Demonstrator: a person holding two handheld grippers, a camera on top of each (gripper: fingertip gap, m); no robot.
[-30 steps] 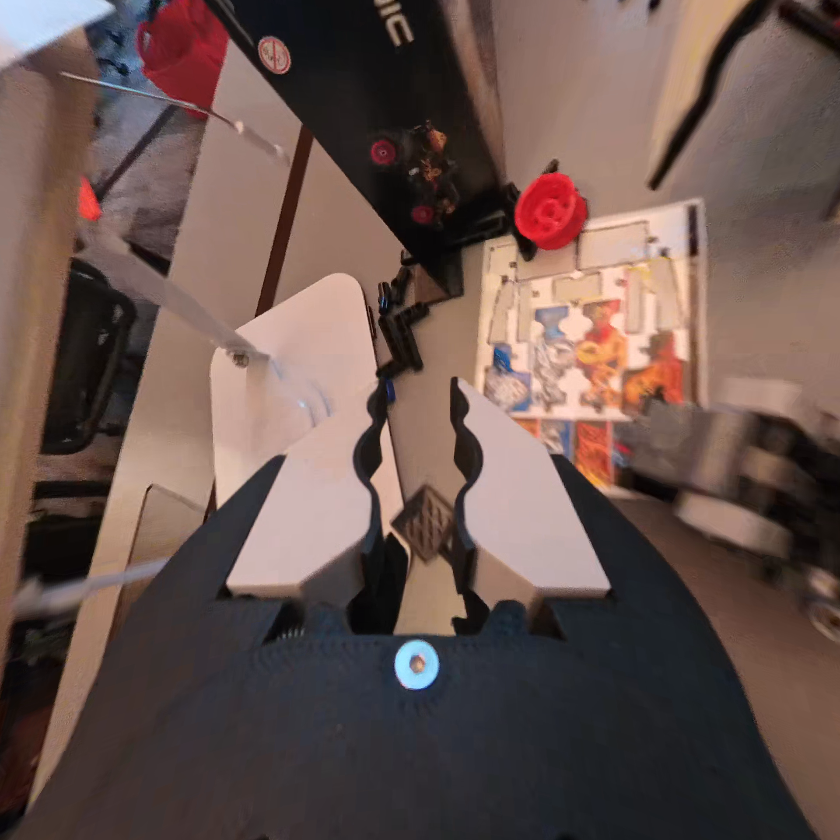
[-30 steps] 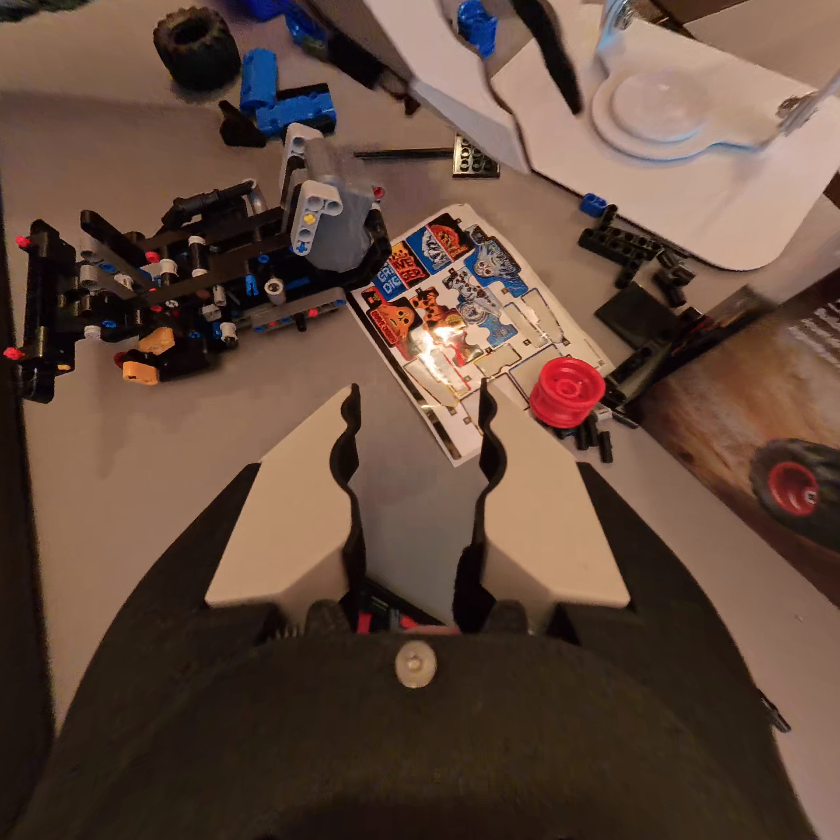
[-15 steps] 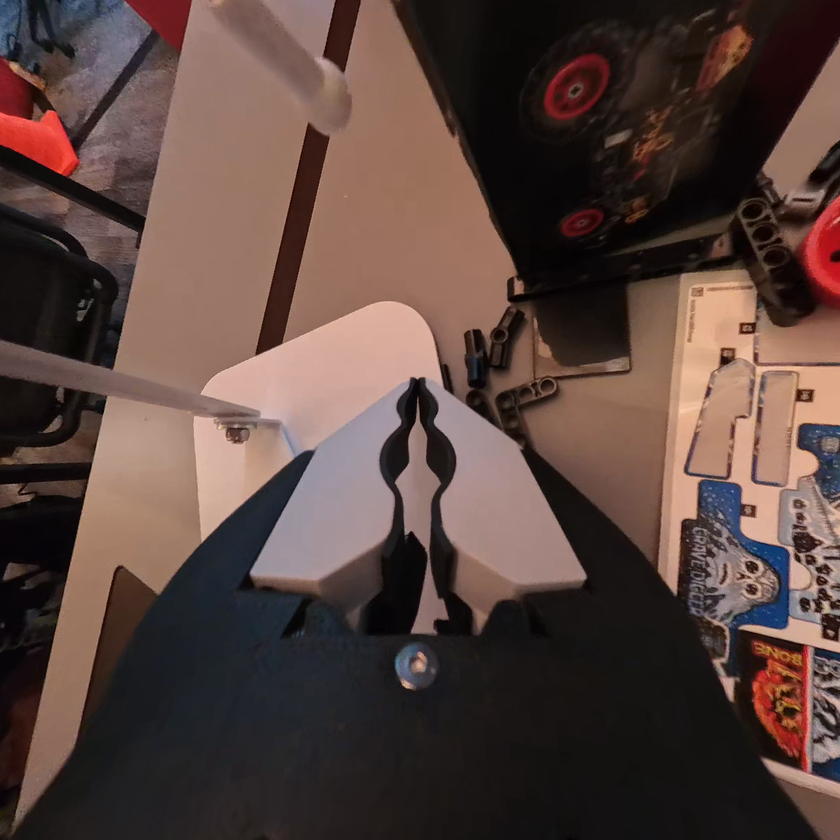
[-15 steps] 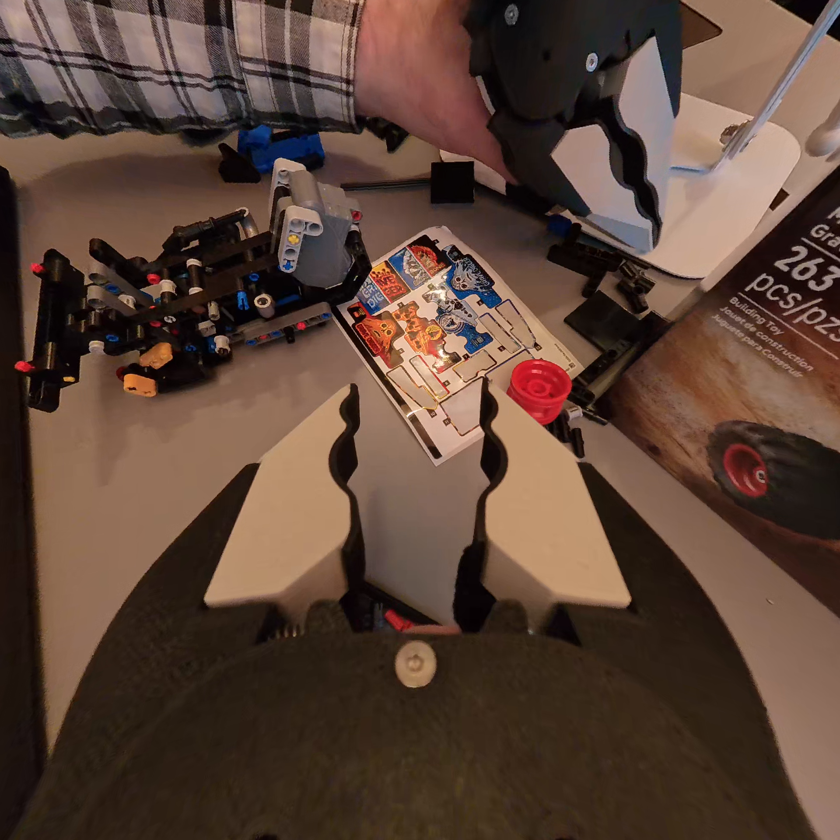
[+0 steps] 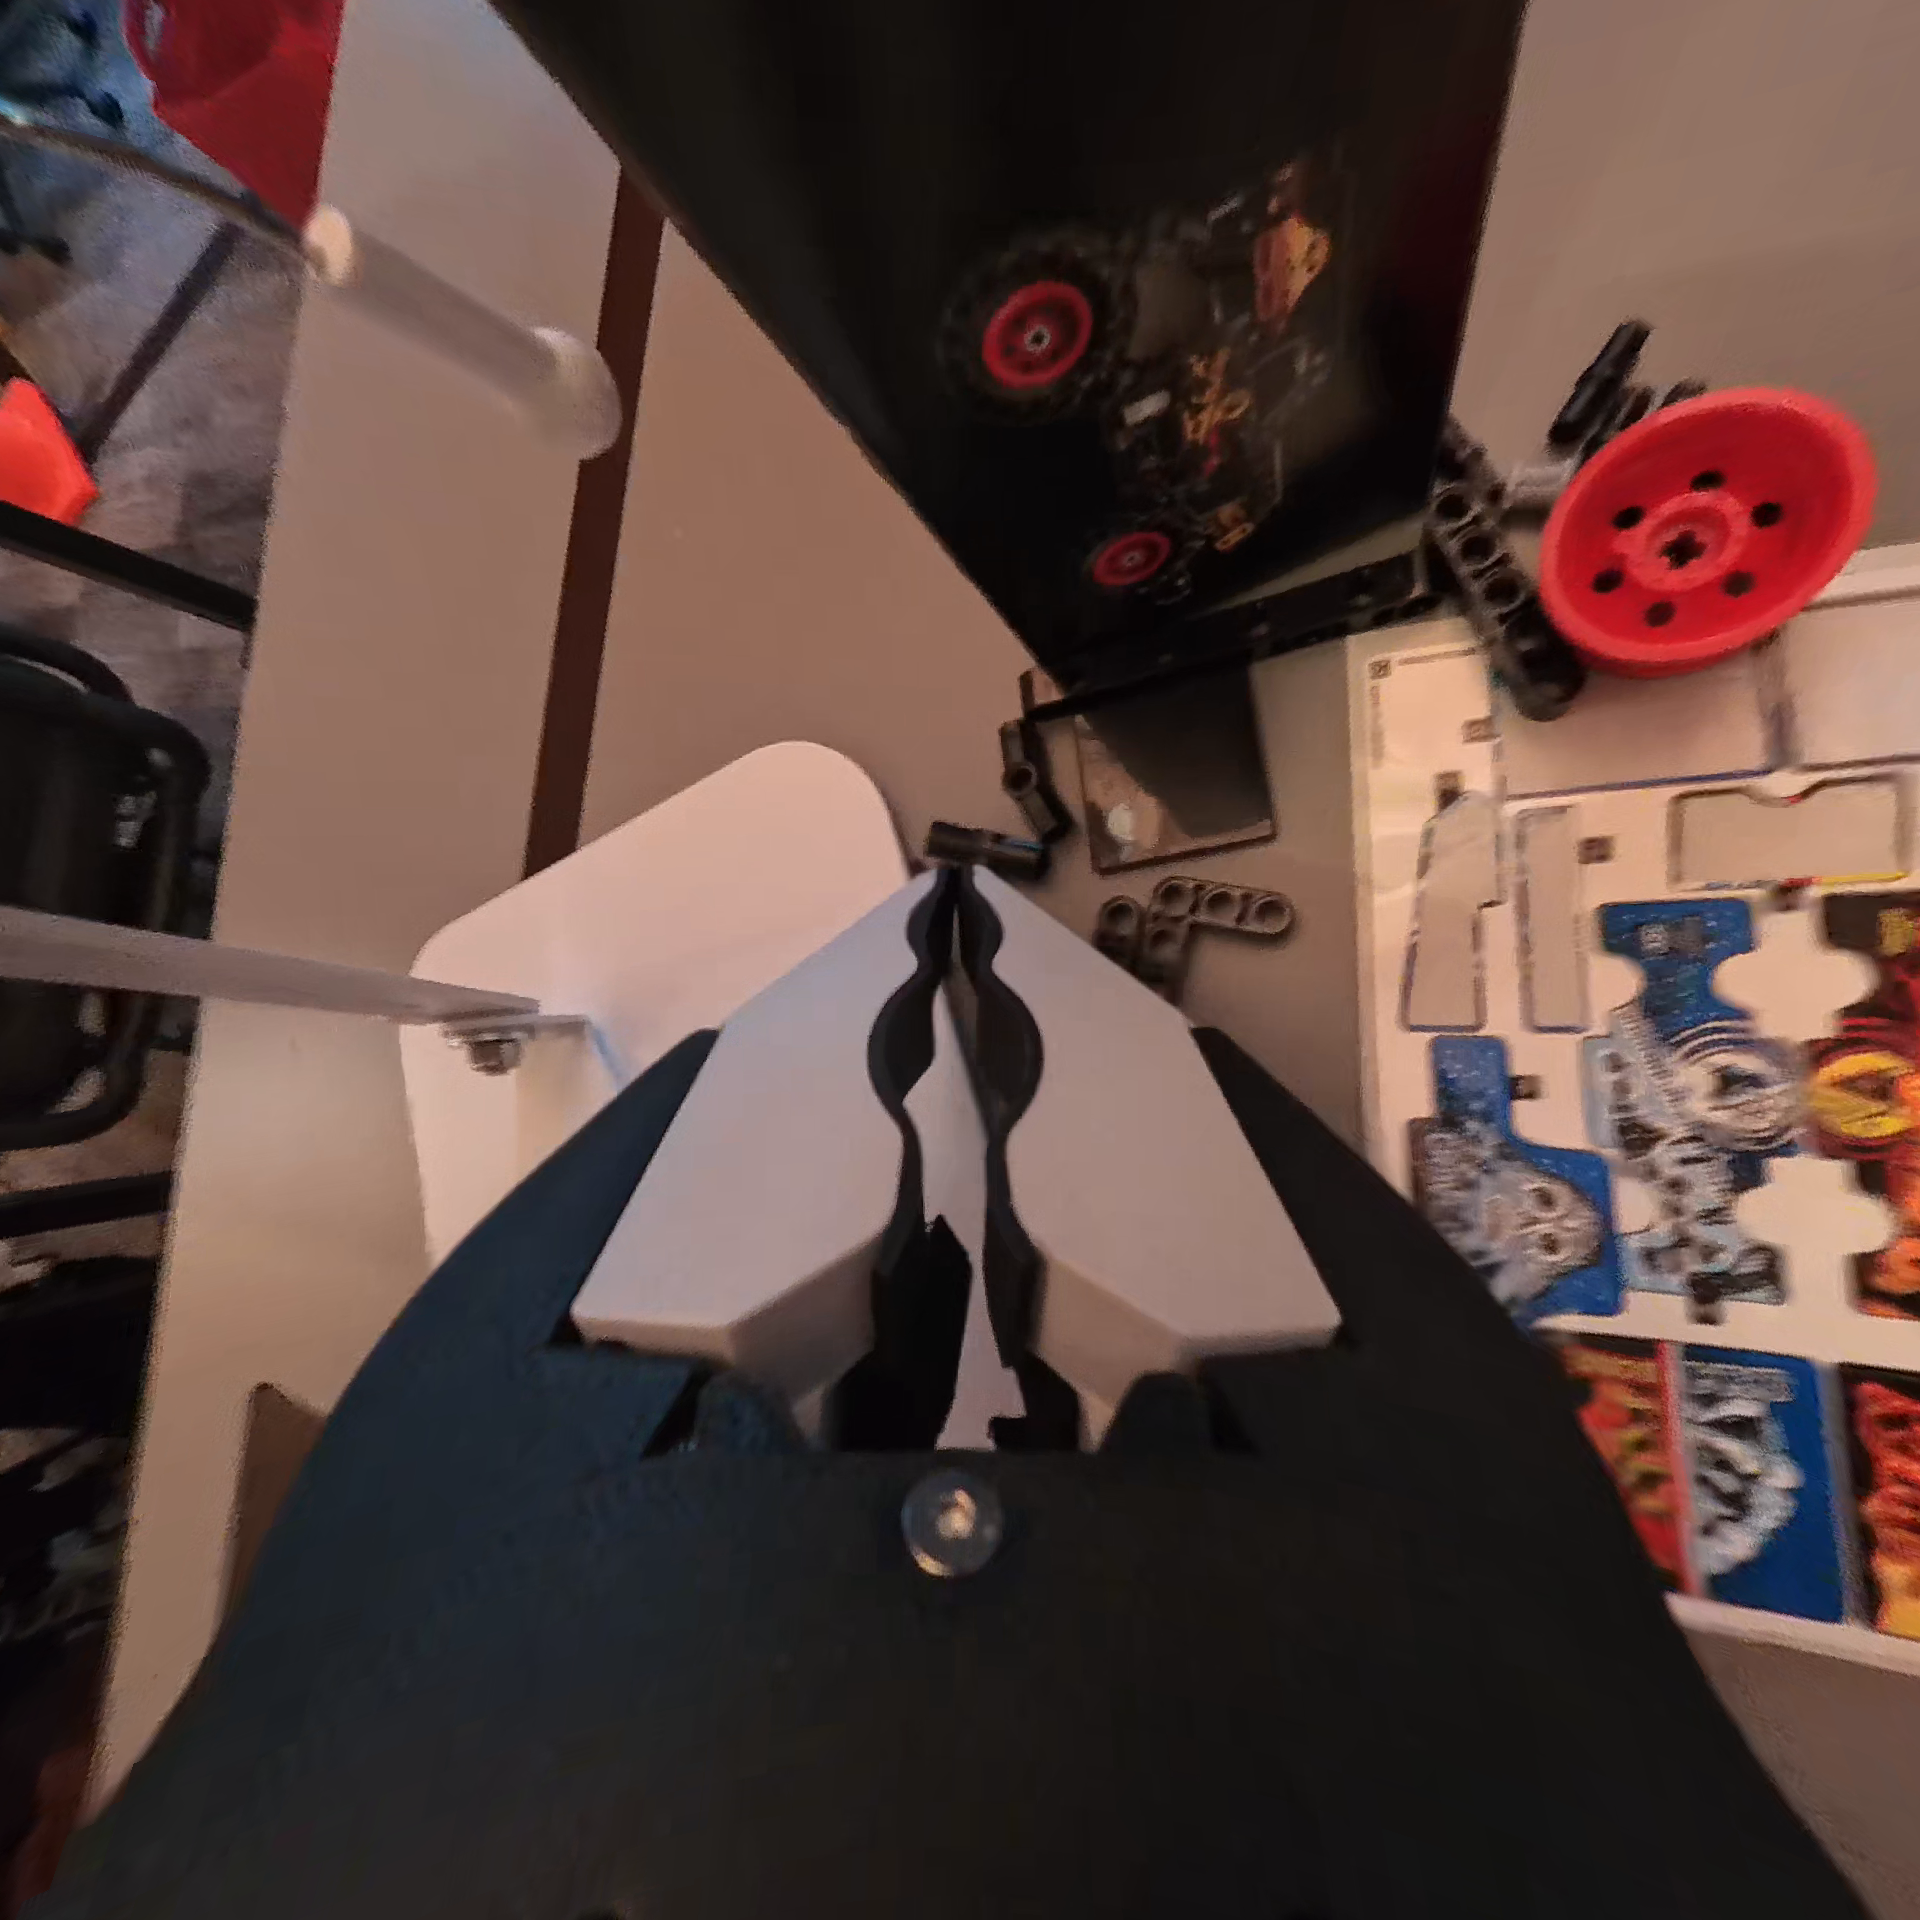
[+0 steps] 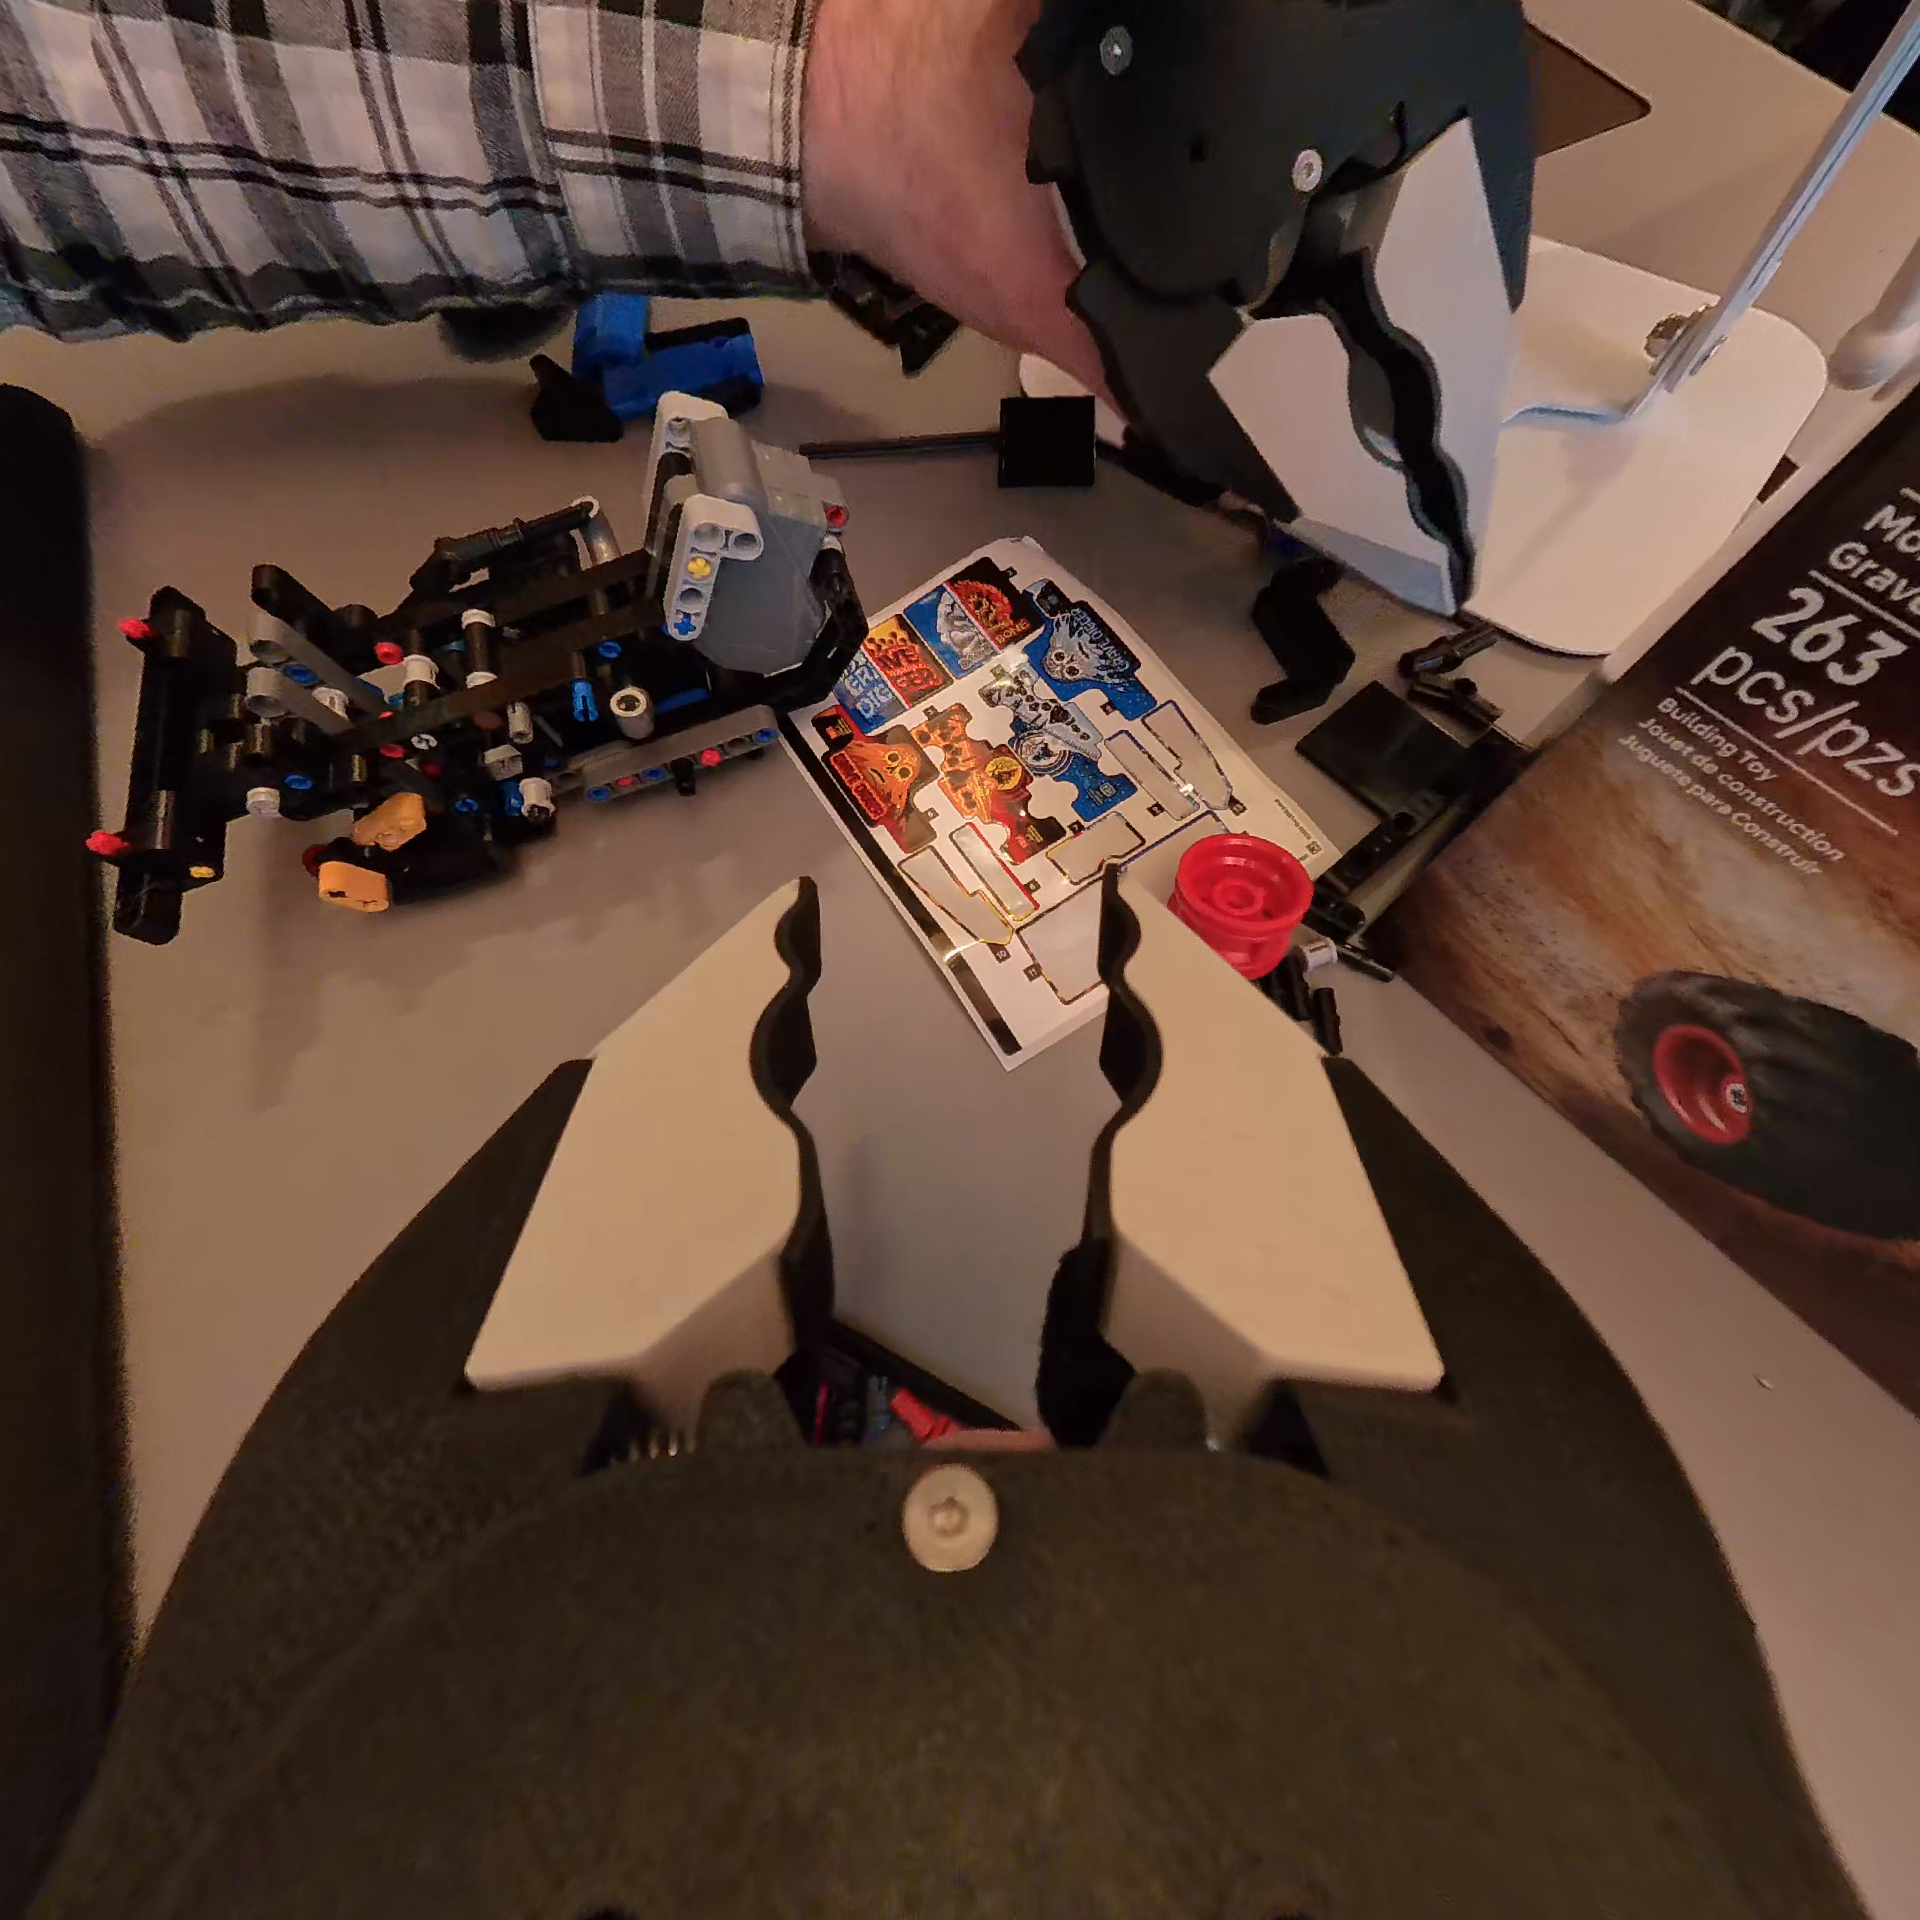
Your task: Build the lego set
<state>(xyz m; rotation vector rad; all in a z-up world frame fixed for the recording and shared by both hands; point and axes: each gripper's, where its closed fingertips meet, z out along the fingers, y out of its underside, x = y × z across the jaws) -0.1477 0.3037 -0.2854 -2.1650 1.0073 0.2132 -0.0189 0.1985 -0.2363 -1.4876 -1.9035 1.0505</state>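
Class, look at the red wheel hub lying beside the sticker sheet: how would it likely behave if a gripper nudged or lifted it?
The red hub is round with a smooth rim, so a nudge would probably set it rolling. It looks like hollow moulded plastic, so likely stiff and light. Its curved sides may slip between the open right gripper unless gripped squarely.

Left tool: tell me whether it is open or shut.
Shut. In the left wrist view the left tool has its two fingertips meeting, no gap between them; a small black peg lies just past them. Whether it is pinched, cannot tell.
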